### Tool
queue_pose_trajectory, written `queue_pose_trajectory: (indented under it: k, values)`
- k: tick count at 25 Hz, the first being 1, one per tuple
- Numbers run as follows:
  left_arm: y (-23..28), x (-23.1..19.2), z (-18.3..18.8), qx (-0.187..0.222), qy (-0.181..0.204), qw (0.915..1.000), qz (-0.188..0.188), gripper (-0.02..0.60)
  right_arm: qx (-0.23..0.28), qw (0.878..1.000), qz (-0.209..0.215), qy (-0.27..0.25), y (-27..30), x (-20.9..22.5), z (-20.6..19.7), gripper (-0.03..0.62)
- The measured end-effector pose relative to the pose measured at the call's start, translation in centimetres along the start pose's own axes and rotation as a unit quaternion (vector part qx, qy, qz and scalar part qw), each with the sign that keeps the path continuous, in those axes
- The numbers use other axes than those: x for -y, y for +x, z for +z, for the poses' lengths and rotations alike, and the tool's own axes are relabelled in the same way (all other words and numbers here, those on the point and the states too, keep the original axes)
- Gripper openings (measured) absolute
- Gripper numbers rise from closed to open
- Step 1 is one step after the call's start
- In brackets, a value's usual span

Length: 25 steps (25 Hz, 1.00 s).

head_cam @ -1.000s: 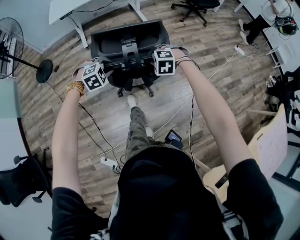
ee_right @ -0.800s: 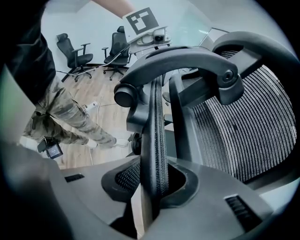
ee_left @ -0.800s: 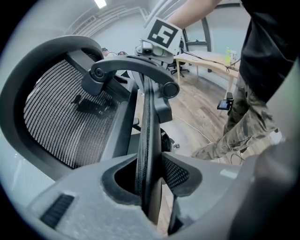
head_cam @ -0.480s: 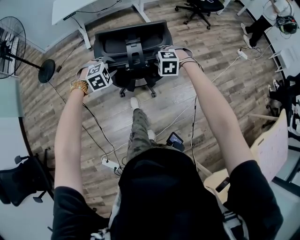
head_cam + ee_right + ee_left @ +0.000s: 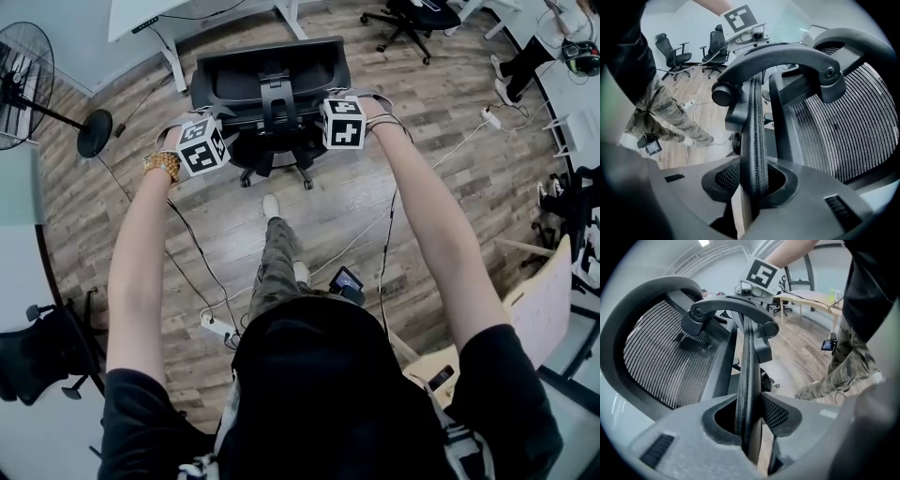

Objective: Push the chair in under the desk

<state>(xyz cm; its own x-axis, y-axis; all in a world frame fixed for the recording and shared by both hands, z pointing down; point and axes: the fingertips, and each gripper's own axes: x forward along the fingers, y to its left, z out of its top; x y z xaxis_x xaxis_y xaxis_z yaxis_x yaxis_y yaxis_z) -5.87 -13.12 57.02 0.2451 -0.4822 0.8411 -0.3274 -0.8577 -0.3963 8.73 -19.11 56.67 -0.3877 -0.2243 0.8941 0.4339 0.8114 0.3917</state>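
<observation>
Change: the chair [image 5: 267,80] and both grippers are higher in the head view than one second ago, nearer to the desk [image 5: 141,13].
Left gripper [image 5: 749,423]: jaws partly closed, clamped on the left rim of the chair back.
Right gripper [image 5: 753,180]: the same, grasping the right rim.
Chair: just in front of the desk, back toward the person.
Floor [image 5: 347,202]: wood planks, with cables [image 5: 192,258].
Room: fan [image 5: 26,80] at left, second chair [image 5: 408,14] at top right.

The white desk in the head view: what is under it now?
Its white leg and wood floor show below the desk. The chair stands in front, not under it. The tabletop covers the rest.
</observation>
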Motion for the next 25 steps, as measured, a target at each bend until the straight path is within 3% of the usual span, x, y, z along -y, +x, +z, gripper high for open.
queue_pose_trajectory:
  k: [16,25]
  values:
    - [1.7,-5.7,-2.1,-0.001,-0.003,1.0000,0.003,0.132,-0.004,1.000,0.005,-0.003,2.6,6.0,-0.2,0.091]
    - [2.2,-8.4,-4.3,0.007,0.015,0.9998,0.011,0.133,-0.013,1.000,0.014,0.012,4.2,8.4,0.9,0.089]
